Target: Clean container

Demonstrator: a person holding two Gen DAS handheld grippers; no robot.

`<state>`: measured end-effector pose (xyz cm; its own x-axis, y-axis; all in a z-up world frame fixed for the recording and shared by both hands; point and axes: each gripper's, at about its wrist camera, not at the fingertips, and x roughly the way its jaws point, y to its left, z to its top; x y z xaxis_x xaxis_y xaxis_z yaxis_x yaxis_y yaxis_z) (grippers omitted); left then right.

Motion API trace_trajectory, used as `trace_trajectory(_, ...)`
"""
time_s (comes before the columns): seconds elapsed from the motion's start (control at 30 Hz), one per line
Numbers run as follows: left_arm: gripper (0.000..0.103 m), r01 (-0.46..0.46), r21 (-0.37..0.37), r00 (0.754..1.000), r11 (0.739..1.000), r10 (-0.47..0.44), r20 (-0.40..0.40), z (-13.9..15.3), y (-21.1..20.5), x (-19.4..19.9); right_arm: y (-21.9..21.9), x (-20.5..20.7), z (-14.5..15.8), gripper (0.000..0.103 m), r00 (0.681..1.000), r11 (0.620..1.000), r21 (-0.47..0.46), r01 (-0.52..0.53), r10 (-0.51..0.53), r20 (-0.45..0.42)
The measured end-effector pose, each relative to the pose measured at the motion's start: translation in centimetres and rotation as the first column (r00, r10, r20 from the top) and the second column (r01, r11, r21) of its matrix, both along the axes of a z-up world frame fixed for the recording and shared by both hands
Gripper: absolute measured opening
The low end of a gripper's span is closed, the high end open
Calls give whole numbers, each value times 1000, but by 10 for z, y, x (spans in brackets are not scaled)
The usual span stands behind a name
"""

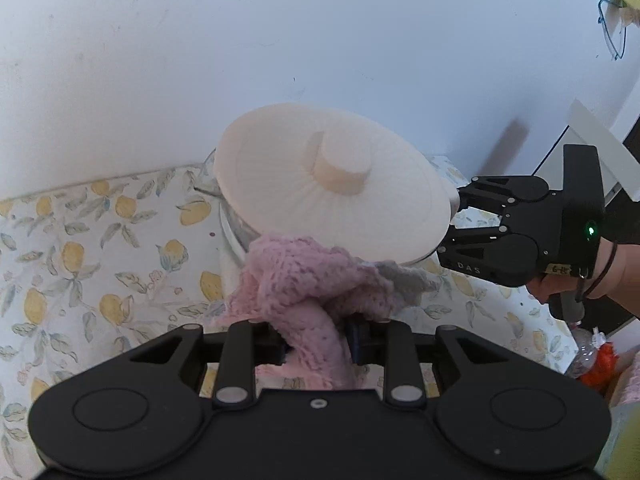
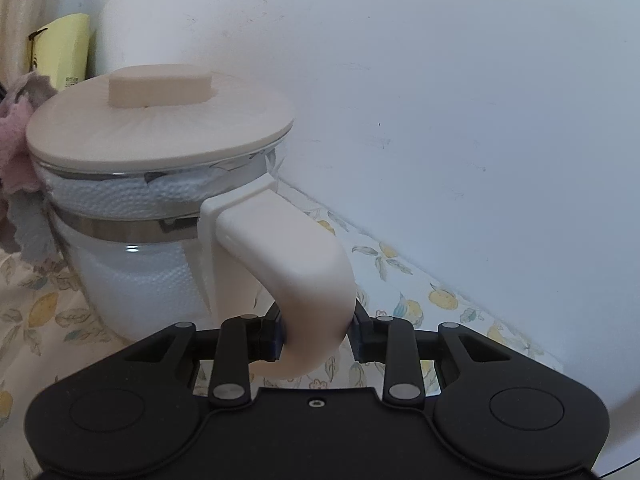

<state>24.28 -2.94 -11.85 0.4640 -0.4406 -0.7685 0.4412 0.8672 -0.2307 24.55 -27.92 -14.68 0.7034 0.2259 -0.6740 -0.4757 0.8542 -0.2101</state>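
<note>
Container: a clear glass jug (image 2: 132, 268) with a cream lid (image 2: 160, 120) and a thick cream handle (image 2: 288, 264); it is close to the white wall (image 2: 440, 100), over the lemon-print tablecloth (image 2: 420, 300). Whether its base touches the cloth cannot be told.
Lid: seated on the rim, with 1 raised knob (image 2: 160, 88) at its middle; in the left wrist view the lid (image 1: 332, 188) is tilted toward the camera.
Metal band: 1 shiny ring (image 2: 132, 228) circles the glass below the rim.
Right gripper: the right gripper (image 2: 316, 340) is closed around the lower curve of the handle, 2 fingers pressing it from either side; in the left wrist view it (image 1: 456, 216) reaches in from the right, beside the lid's edge.
Left gripper: the left gripper (image 1: 316, 340) is clamped on a pink knitted cloth (image 1: 304, 280), which bunches up ahead of the fingers.
Cloth against container: the bundle presses on the jug's side just under the lid's rim, opposite the handle; in the right wrist view the cloth (image 2: 16, 152) shows at the far left edge, touching the glass.
Cloth trim: a grey part (image 1: 404, 280) hangs off the pink bundle on its right.
Person: the right hand (image 1: 560, 284) grips the tool's handle at the frame's right.
Background: a yellow packet (image 2: 68, 52) stands behind the jug by the wall.
</note>
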Motion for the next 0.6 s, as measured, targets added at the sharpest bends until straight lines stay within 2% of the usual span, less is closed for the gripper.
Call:
trace_trajectory(0.07, 26, 6, 21, 1000, 1000, -6, -6, -6, 0, 1, -3, 4, -6, 35, 1000, 1000, -5, 16, -16, -14)
trace_trajectory(0.23, 26, 21, 15, 999, 1000, -20, -50, -24, 5, 8, 1, 9, 4, 36, 997, 999, -22, 36, -38, -62)
trace_trajectory(0.3, 26, 41, 20, 997, 999, -40, -65, -34, 5, 12, 1, 8, 16, 36, 995, 999, -10, 51, -52, -84)
trace_trajectory(0.47, 26, 67, 20, 993, 998, -65, -101, -51, 4, 17, -10, 0, 49, 40, 968, 986, 51, 157, -144, -204)
trace_trajectory(0.6, 26, 94, 22, 987, 995, -90, -130, -67, 2, 23, -9, -2, 73, 40, 964, 983, 48, 178, -164, -207)
